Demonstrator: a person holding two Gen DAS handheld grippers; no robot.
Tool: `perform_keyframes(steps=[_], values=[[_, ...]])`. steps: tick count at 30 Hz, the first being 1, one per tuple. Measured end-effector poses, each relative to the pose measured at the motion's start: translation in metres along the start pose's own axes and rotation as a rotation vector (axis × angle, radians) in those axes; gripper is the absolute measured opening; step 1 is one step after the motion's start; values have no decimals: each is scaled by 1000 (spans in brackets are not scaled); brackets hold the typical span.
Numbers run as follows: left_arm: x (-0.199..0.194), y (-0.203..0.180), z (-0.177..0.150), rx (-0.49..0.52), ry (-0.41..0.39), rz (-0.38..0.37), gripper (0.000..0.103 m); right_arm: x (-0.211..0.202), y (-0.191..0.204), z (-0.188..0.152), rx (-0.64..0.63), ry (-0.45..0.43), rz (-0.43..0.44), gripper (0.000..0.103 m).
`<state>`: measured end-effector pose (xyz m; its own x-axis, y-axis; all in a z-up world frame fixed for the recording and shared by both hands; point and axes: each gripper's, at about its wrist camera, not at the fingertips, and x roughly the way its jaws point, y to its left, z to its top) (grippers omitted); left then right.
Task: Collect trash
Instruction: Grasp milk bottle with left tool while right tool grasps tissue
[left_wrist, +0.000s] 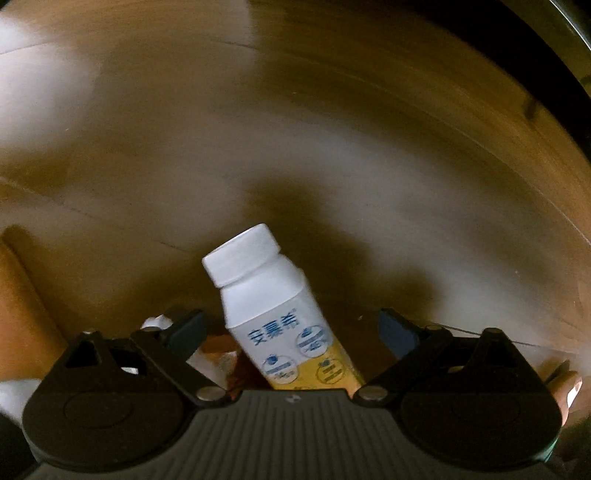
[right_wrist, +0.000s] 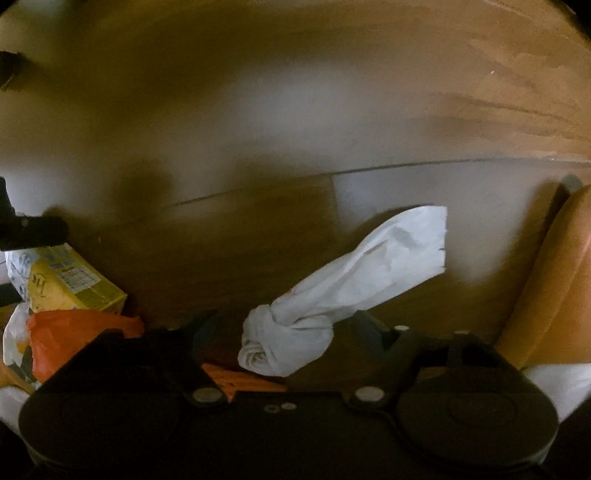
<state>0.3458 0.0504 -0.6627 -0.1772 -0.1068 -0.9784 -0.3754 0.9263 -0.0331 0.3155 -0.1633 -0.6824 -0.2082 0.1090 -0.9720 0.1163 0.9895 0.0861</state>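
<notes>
In the left wrist view my left gripper (left_wrist: 291, 332) is open. A white and yellow drink bottle (left_wrist: 273, 310) with a white cap sits tilted between the fingers, touching neither pad. In the right wrist view my right gripper (right_wrist: 284, 332) is open. A crumpled white tissue (right_wrist: 343, 291) lies between and beyond its fingers, apart from both pads. The same bottle's yellow base (right_wrist: 70, 284) shows at the left of the right wrist view, with the left gripper's dark finger (right_wrist: 33, 229) above it.
Blurred wooden floor (left_wrist: 295, 129) fills both views. An orange plastic bag (right_wrist: 74, 336) and white scraps (right_wrist: 14, 332) lie at the lower left of the right wrist view. A tan curved object (right_wrist: 546, 280) stands at the right edge.
</notes>
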Motion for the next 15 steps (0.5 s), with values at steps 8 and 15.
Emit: perform_keyframes(steps=[8,15], values=[[12,-4,5,17,23,-1,58,8,7,1,-16,-7,-44,54],[-2,-8,-1,13,5,2,55,-4,23,5,-54,3,-83,23]])
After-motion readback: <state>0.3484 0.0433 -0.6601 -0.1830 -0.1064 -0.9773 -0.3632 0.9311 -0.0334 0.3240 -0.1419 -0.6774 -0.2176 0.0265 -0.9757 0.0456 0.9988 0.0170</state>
